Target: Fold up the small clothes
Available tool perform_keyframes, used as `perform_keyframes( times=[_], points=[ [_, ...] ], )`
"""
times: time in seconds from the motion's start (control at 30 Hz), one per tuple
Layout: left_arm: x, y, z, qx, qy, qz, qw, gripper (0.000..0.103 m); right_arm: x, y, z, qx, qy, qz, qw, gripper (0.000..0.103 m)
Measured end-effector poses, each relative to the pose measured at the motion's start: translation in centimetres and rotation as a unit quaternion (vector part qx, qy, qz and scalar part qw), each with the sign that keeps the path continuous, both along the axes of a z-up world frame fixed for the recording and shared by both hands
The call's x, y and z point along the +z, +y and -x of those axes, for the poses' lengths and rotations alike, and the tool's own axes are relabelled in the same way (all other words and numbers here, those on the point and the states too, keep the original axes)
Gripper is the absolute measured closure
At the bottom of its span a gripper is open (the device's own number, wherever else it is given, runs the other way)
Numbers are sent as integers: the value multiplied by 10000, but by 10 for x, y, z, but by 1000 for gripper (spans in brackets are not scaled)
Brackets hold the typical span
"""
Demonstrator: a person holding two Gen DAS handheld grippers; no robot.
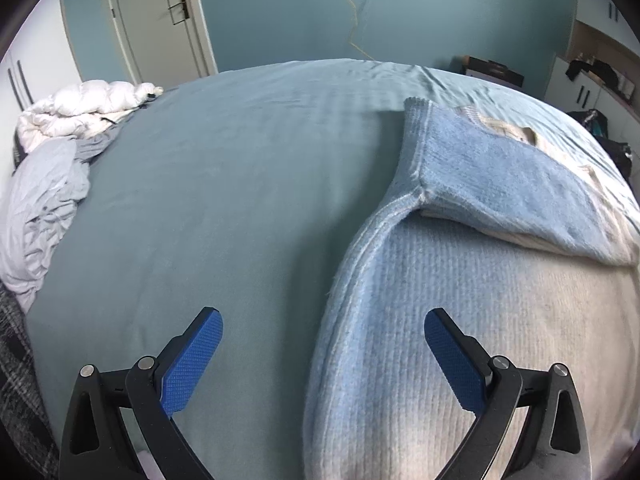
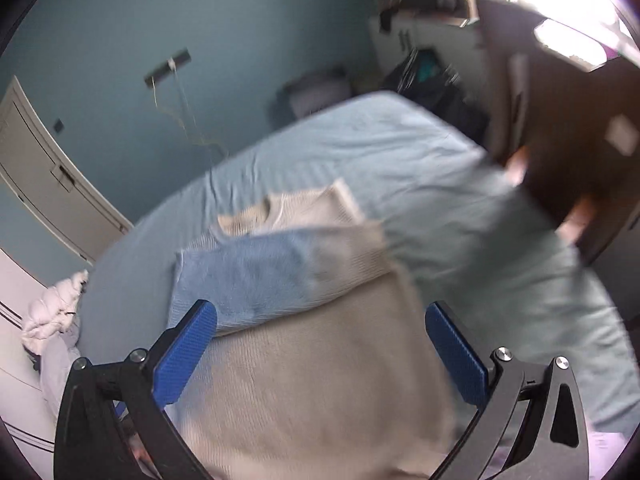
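Note:
A blue and cream knit sweater lies on the teal bed sheet. One blue sleeve is folded across its body. My left gripper is open and empty, just above the sweater's left edge. In the right wrist view the sweater lies under my right gripper, which is open and empty. The folded blue sleeve lies beyond its fingers. This view is blurred.
A white puffy jacket and pale crumpled clothes lie at the bed's left edge. Cupboards and dark bags stand to the right. A door is in the far wall.

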State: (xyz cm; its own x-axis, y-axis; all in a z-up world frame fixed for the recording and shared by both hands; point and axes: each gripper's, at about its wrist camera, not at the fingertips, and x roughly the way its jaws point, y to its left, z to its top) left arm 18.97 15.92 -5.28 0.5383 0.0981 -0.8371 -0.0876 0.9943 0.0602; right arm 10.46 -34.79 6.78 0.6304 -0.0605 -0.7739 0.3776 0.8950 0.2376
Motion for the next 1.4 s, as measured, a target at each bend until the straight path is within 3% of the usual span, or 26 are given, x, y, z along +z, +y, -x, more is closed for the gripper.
perform_keyframes(
  times=[0.1,0.17,0.3,0.43,0.53,0.6,0.7,0.87,1.1,1.17,1.3,1.4],
  points=[
    [2,-4,7,-29,-4,-99,9999,2,33,-22,61,-308,-172,285,9990,1],
    [2,-8,12,-95,63,-141,9998,2,20,-38,69,-263,29,273,9993,1],
    [3,-21,31,-139,301,-361,9988,2,-45,-60,82,-65,438,-290,9986,1],
    [19,-32,51,-261,523,-412,9974,1,-139,-86,69,3,784,-1411,9869,1],
    [39,-36,71,-425,545,-321,9971,1,-186,-97,73,-214,589,-2045,9769,1],
    [46,-36,85,-527,677,-174,9962,1,-221,-101,75,-548,1001,-2033,9724,1],
    [45,-33,105,-526,838,-129,9950,1,-228,-94,71,-278,1375,-1937,9710,1],
    [20,-43,126,-855,1131,-58,9899,1,-229,-86,71,-126,1420,-1864,9721,1],
    [-30,-43,118,-950,1950,811,9728,1,-243,-92,72,-220,1652,-1932,9669,1],
    [-39,-44,117,-984,2019,859,9707,1,-243,-90,72,-213,1693,-1862,9676,1],
    [-54,-34,111,-949,2232,1590,9570,2,-245,-85,68,-173,1807,-1733,9680,1],
    [-60,-24,105,-818,2269,1895,9518,2,-246,-84,67,-214,1917,-1638,9675,1]
  ],
)
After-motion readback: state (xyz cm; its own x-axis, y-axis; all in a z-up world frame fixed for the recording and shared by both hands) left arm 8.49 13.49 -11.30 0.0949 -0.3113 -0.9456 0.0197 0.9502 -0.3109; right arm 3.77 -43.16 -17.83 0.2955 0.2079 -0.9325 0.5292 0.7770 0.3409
